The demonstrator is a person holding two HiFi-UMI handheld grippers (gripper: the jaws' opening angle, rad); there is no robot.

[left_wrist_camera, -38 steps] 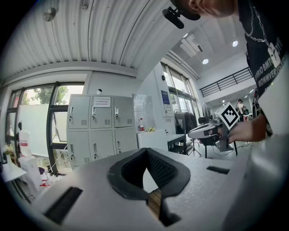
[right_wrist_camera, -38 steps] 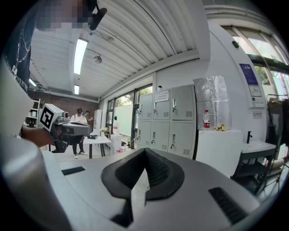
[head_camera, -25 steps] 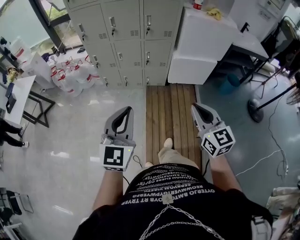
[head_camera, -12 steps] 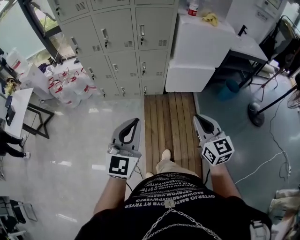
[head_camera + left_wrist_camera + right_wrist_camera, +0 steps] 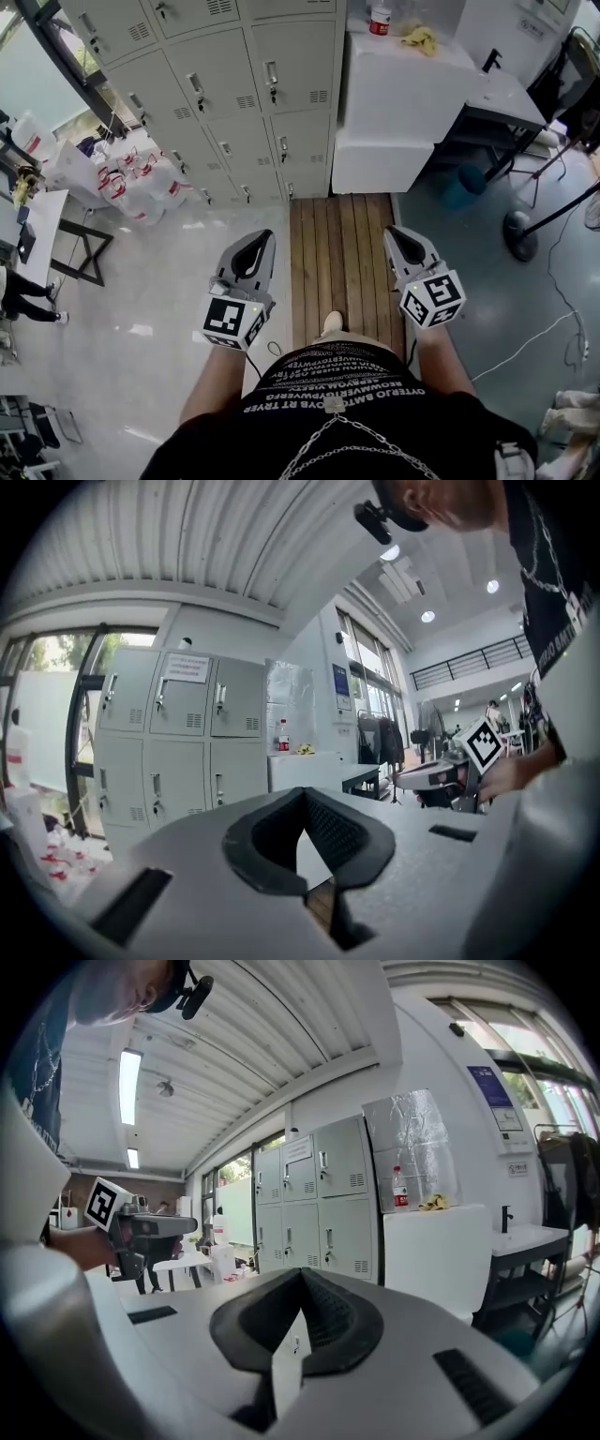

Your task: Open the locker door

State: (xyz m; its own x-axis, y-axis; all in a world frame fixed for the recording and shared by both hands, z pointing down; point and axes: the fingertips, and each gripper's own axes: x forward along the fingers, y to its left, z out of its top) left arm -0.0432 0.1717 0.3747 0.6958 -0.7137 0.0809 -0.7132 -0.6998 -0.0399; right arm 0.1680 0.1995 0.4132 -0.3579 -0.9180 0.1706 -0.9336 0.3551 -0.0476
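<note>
so | grey sheet-metal locker door (image 5: 302, 58): likely stiff, light, hinged | best hold: small latch handle (image 5: 271, 75) | left claw (image 5: 263, 235), right claw (image 5: 393, 232): closed, empty, well short of it

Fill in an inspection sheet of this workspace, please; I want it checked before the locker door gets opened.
Surface: wooden walkway leads to the lockers; pale floor on the left, grey floor on the right.
Job's things: lockers, every visible door shut.
Clutter: white bags beside the lockers; bottle and a yellow item on the white cabinet.
Tools: left tool and right tool both shut, empty, well short of the lockers.
Cables: white cable loose on the grey floor.
Surroundings: table at left, fan stand at right.
</note>
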